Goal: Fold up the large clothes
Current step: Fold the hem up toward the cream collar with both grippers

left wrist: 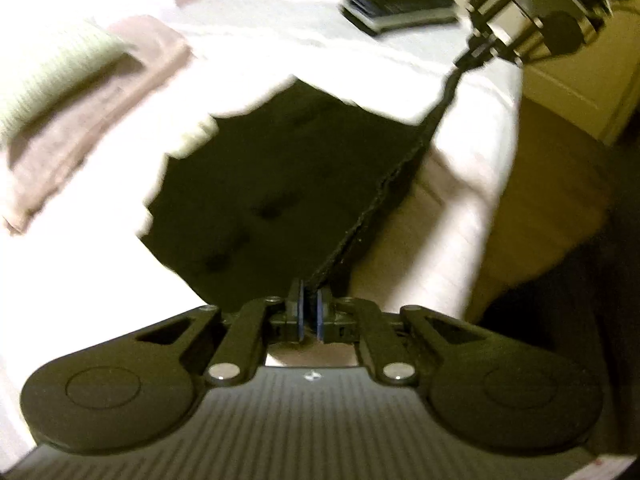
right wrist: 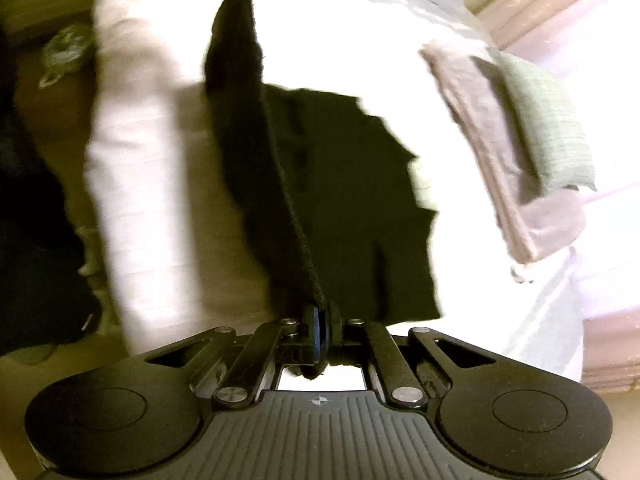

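You are gripping the black fabric garment (left wrist: 276, 184) by its edge: left gripper (left wrist: 309, 312) and right gripper (right wrist: 320, 336) both clamped tight, stretching it above the white bed (left wrist: 460, 184).

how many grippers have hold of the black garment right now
2. The left gripper pinches one end of the black garment edge; the right gripper pinches the other end, stretching the hem between them above the white bed.
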Motion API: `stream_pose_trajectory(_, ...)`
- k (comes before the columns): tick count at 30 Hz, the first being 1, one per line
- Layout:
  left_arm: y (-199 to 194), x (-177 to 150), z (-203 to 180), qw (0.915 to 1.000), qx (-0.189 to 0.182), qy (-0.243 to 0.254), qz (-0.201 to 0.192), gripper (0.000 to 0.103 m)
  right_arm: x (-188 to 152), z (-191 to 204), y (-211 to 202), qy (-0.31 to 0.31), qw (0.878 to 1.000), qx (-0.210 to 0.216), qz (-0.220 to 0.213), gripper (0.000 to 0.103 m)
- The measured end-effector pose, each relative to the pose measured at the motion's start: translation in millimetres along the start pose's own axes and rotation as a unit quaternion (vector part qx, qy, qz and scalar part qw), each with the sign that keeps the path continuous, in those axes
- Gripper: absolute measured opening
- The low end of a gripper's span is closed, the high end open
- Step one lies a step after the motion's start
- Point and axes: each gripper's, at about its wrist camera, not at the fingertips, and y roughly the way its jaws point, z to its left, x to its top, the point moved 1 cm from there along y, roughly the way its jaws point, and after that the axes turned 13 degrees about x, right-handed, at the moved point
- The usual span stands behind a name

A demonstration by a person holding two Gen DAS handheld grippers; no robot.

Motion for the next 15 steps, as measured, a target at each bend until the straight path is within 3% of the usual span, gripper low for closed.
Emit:
stream_pose_trajectory(6,61,64,97,0.9995,-0.005,-0.031,0.007,0.003,3,-107,35,0.019,1.000,0.011,0.002,0.000)
stream_pose_trajectory(11,129,95,139,0.9982,-0.010,-0.040,0.043,0.003,-7,-186,81,0.025,0.998,0.053,0.002,0.000)
stream_pose_trajectory(15,186,102,165,0.9949,-0.014,-0.063,0.078,0.003,-15,-242,125,0.033,0.996,0.085,-0.003,0.000)
